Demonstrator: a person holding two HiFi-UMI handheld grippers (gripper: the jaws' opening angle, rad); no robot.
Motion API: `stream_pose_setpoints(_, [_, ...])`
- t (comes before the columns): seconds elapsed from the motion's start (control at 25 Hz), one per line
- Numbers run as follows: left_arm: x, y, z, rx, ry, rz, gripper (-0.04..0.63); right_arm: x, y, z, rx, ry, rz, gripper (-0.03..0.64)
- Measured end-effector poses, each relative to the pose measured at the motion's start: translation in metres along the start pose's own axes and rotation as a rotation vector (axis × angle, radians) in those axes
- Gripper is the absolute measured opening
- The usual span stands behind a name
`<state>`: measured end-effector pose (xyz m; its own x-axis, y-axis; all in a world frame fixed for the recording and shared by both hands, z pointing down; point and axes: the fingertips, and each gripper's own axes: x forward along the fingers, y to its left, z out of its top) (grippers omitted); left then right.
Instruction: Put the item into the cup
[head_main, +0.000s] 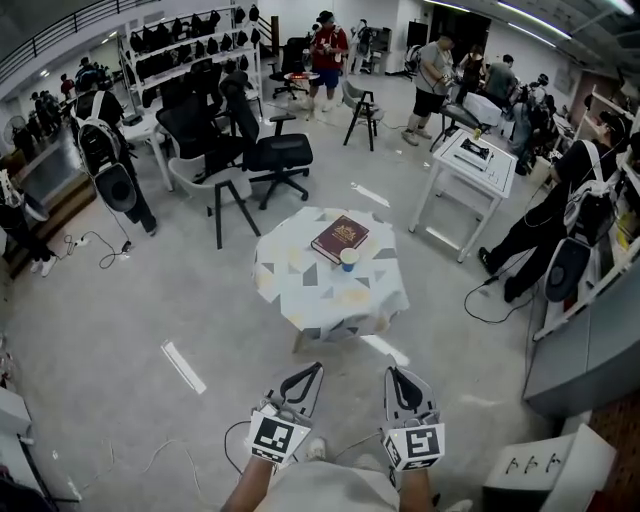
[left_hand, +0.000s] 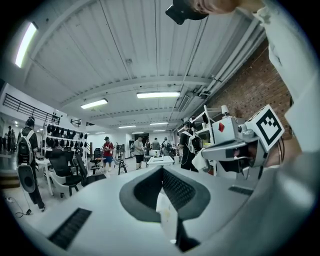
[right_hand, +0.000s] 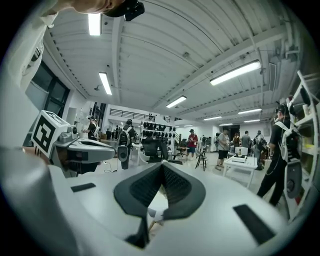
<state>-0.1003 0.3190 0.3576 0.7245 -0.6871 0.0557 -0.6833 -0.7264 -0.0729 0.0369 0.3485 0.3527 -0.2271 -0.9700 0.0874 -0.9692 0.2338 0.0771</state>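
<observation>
1. Your left gripper (head_main: 316, 368) and right gripper (head_main: 393, 372) hung low by your body. Both pairs of jaws were closed tip to tip with nothing between them, so neither held anything to drop in.
2. Well ahead stood the small round table under a white cloth with pale triangles (head_main: 300, 300). It carried a dark red hardback book (head_main: 340, 238) and, just beside the book's near corner, a small blue paper cup (head_main: 348, 260).
3. No loose item could be picked out from that range — if you had committed before finding it, you risked closing on the wrong thing.
4. That cup looked light, and a shut jaw arriving carelessly could have tipped it against the book.
5. Draped cloth edges were a snag risk — a low approach might have caught the cloth and dragged the book and cup with it.
</observation>
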Motion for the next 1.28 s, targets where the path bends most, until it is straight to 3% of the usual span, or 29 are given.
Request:
stream_pose_setpoints(0.32, [0.012, 0.022, -0.01, -0.038, 0.003, 0.005, 0.014, 0.022, 0.001, -0.004, -0.01, 0.027, -0.008, 0.006])
stream_pose_setpoints(0.6, [0.031, 0.036, -0.012, -0.018, 0.009, 0.026, 0.012, 0.049, -0.01, -0.005, -0.005, 0.015, 0.01, 0.006])
stream_pose_setpoints(1.28, [0.134, 0.085, -0.017, -0.004, 0.052, 0.09, 0.014, 0.152, -0.079, -0.013, 0.022, 0.009, 0.072, 0.006])
